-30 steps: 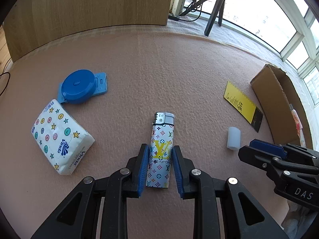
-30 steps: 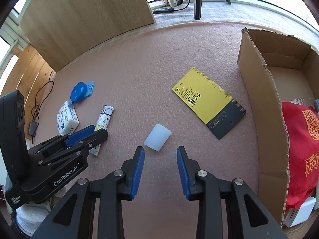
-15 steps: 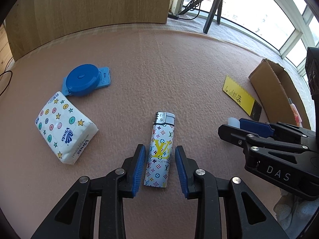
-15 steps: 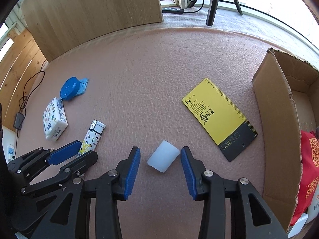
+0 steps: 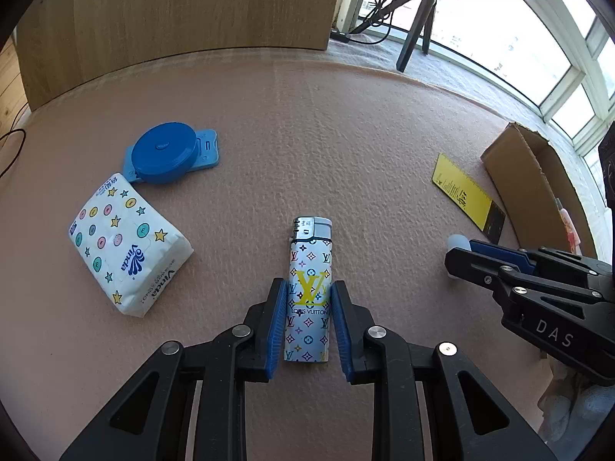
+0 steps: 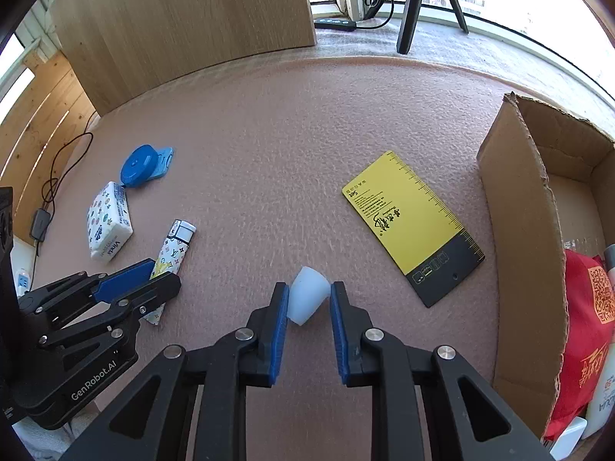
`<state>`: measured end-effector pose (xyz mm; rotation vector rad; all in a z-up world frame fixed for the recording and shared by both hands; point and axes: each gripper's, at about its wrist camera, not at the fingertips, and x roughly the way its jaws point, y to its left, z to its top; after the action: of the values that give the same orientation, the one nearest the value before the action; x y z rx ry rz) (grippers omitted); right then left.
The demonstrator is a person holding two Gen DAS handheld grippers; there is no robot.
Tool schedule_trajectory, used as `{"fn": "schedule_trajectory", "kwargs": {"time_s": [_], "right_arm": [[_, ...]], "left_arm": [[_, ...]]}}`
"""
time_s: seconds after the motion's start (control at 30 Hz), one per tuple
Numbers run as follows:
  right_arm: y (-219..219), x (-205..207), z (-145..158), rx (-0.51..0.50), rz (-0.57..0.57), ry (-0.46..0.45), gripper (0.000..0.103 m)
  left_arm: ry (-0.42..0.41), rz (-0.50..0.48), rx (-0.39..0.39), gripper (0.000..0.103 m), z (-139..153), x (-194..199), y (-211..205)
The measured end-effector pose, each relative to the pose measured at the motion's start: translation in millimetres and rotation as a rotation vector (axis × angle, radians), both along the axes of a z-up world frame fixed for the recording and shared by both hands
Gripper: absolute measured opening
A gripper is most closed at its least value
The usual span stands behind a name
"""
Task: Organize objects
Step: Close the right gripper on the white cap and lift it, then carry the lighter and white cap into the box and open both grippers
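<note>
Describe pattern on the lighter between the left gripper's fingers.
White lighter with multicolour monogram print, big yellow LV; left wrist view.

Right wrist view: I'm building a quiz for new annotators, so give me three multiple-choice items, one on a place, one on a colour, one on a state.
1. Where is the cardboard box?
A. right of the yellow ruler card
B. left of the tissue pack
C. on the lighter

2. What colour is the tape measure?
A. red
B. blue
C. green

3. How does the right gripper stand to the white cap?
A. far above it
B. shut beside it
C. fingers on either side

Answers:
1 A, its wall rises at the right edge.
2 B, its round case is blue.
3 C, the cap lies between the blue pads.
</note>
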<state>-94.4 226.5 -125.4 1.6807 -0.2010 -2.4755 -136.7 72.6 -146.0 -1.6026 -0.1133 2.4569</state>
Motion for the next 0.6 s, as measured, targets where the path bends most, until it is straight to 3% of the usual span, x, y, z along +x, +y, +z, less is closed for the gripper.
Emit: {"fn": "schedule_trajectory", "kwargs": {"time_s": [0.37,0.6], "right_arm": [[11.5,18.5,36.0,-0.035,0.001,0.083,0.019],[42.0,39.0,62.3,-0.052,-0.044,0.143,0.019]], "left_arm": [[-0.001,0.024,0.046,0.025,11.7,4.9,0.1],[0.027,0.007,0.075,0.025,31.7,8.8,12.5]]}}
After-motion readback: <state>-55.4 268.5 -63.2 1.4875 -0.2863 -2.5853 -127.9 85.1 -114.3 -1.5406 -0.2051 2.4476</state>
